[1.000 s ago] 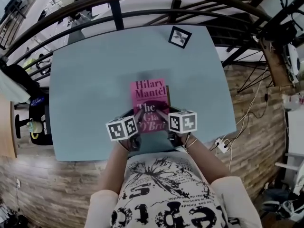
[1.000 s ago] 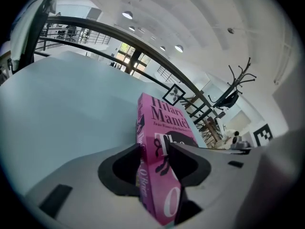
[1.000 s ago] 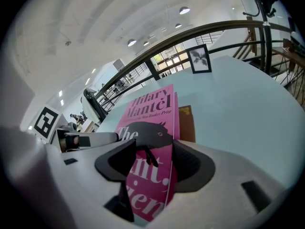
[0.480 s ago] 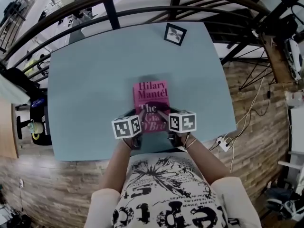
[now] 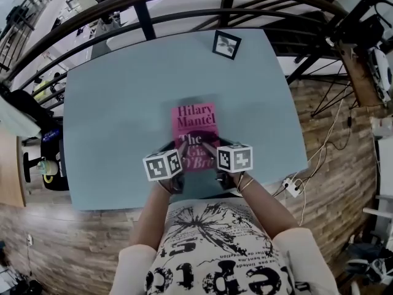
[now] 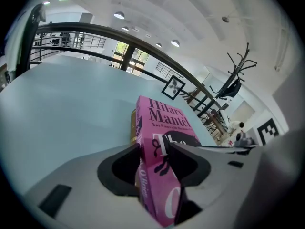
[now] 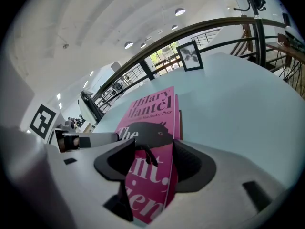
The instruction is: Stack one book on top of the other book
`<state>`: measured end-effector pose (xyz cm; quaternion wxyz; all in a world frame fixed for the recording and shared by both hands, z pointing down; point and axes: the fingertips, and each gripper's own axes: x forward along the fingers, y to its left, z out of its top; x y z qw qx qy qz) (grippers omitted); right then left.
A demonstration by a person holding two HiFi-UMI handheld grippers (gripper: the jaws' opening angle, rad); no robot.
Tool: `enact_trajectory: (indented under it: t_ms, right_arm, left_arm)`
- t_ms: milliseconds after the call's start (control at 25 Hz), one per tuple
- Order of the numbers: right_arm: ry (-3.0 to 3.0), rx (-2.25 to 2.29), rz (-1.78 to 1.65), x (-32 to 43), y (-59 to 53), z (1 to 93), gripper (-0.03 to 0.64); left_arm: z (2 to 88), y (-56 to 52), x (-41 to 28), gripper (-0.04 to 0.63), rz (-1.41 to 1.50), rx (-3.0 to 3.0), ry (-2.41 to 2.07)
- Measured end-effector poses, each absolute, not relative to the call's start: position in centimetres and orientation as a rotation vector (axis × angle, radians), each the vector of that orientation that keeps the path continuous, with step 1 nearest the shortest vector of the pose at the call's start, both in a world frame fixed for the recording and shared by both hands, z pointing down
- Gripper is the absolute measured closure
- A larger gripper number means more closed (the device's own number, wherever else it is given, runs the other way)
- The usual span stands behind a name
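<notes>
Head view: my left gripper (image 5: 177,153) and right gripper (image 5: 213,151) sit at the near corners of the pink book (image 5: 195,123), which lies flat in the middle of the table (image 5: 116,103).

Left gripper view: my fingers clench the pink book's near spine corner. A brown book (image 6: 133,125) lies directly under it.

Right gripper view: my fingers grasp the other near corner.

Your pink book (image 5: 196,134) carries dark maroon author lettering, white title letters and a black bird figure. The lower book (image 6: 134,126) shows an ochre-brown edge. The table (image 5: 116,115) is pale blue-grey. Your left gripper (image 6: 155,161) and right gripper (image 7: 152,159) are light grey with black jaws. The left cube (image 5: 162,165) and right cube (image 5: 235,157) are white with black square markers.
</notes>
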<state>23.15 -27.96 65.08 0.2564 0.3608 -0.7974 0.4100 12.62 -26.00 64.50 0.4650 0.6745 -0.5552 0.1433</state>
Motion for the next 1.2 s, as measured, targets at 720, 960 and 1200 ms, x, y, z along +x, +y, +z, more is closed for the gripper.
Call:
enact_trajectory:
  t_ms: [720, 960, 1200]
  right_arm:
    - [-2.271, 1.239, 0.607, 27.0, -29.3, 56.6, 0.623]
    - [-2.405, 1.260, 0.454, 27.8, -28.9, 52.1, 0.623]
    - [-2.602, 1.369, 0.111, 28.2, -28.6, 44.3, 0.623]
  left_arm:
    - [55.1, -25.8, 11.4, 0.568, 0.356, 1.905, -1.601]
    - [49.5, -25.2, 12.9, 0.578, 0.243, 2.109, -1.599]
    - [42.5, -24.8, 13.3, 0.578, 0.120, 2.364, -1.656]
